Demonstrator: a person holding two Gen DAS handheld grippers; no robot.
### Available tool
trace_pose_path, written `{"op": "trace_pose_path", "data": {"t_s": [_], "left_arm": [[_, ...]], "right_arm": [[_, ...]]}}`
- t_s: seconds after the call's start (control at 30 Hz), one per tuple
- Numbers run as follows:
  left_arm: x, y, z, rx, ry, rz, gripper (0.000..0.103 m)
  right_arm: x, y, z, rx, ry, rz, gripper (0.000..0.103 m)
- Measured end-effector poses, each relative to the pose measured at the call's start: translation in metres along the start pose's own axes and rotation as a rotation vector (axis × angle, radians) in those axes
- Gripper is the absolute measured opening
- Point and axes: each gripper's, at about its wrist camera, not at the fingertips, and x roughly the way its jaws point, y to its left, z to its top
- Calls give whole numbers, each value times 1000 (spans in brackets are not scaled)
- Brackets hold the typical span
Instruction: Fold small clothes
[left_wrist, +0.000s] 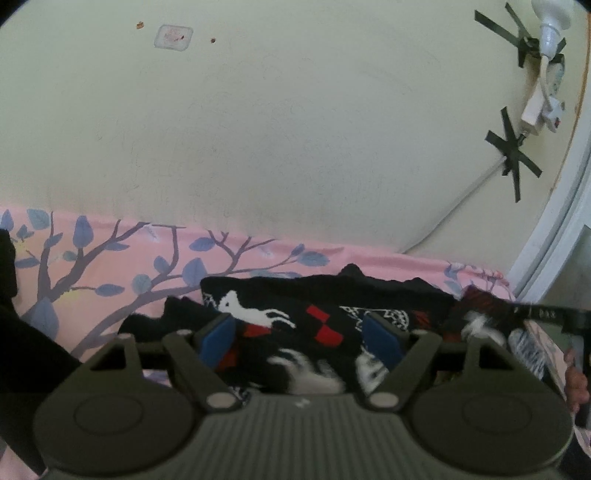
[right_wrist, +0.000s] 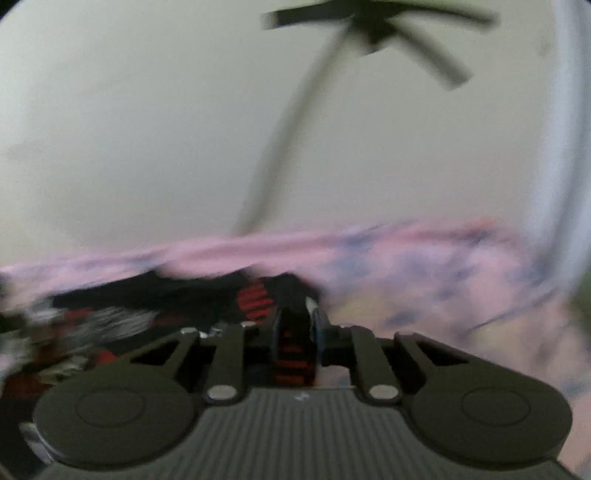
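**A:** Right gripper (right_wrist: 295, 332) – what's it doing?

**B:** Clamped on cloth. Jaws nearly together w/ a strip of the black knit garment (right_wrist: 293, 354) pinched between the pads, red marks showing on the bit in the gap. Pic's v. blurred tho, so which edge or corner it has I can't tell.

**A:** And the left gripper (left_wrist: 301, 336)?

**B:** Jaws wide apart, nothing held. Blue pads (left_wrist: 218, 338) sit either side of the garment (left_wrist: 325, 325), which lies bunched just ahead of & under the fingers – black w/ white & red pattern. Can't say if the pads touch it; prob hovering just above.

**A:** Where's the rest of it, relative to the right one?

**B:** Spreads off to its left & slightly ahead, on the pink leaf-print sheet (left_wrist: 92, 266). Bare sheet to its right. Wall (left_wrist: 277, 129) beyond, cable taped to it.

**A:** How far along, then?

**B:** Early, I'd say. Garment looks crumpled, no clean folded edge or flat rectangle visible. One end gripped = prob start of spreading it out or a first fold. Left: flatten, fold over, square up. Any other clothes to do – not in view.
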Motion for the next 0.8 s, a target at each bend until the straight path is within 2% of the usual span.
{"op": "trace_pose_path", "data": {"t_s": [0.03, 0.07, 0.13, 0.17, 0.23, 0.27, 0.33, 0.47, 0.57, 0.6, 0.67, 0.7, 0.77, 0.8], "left_arm": [[3, 1, 0, -1, 10, 10, 77], [6, 2, -1, -1, 28, 25, 77], [11, 6, -2, -5, 52, 48, 77], [11, 9, -1, -18, 52, 51, 77], [6, 16, 1, -57, 28, 46, 78], [1, 21, 3, -83, 5, 48, 79], [-9, 35, 7, -153, -44, 57, 80], [-24, 73, 14, -329, -100, 65, 80], [-28, 92, 15, -403, -110, 74, 80], [-29, 96, 15, -416, -111, 75, 80], [-28, 100, 16, -423, -109, 74, 80], [-28, 101, 17, -421, -109, 74, 80], [-27, 100, 18, -412, -111, 76, 80], [-27, 99, 18, -407, -115, 78, 80]], "right_arm": [[8, -5, 0, 4, -7, -106, 0], [17, -12, -1, 24, 32, -127, 0], [24, -17, -7, 56, 132, -34, 0], [17, -14, -10, 46, 120, -32, 0], [-11, -5, -11, 16, 32, -42, 0], [-26, -1, -8, 25, 0, -7, 0], [-45, 11, 4, 43, -8, 114, 0], [-65, 64, 19, -8, 72, 409, 0], [-60, 119, 23, -59, 158, 543, 0], [-53, 137, 22, -77, 192, 568, 5], [-34, 167, 16, -117, 263, 598, 52], [-30, 179, 15, -125, 279, 592, 68], [-28, 202, 4, -181, 307, 608, 43], [-27, 208, -1, -214, 316, 635, 27]]}}
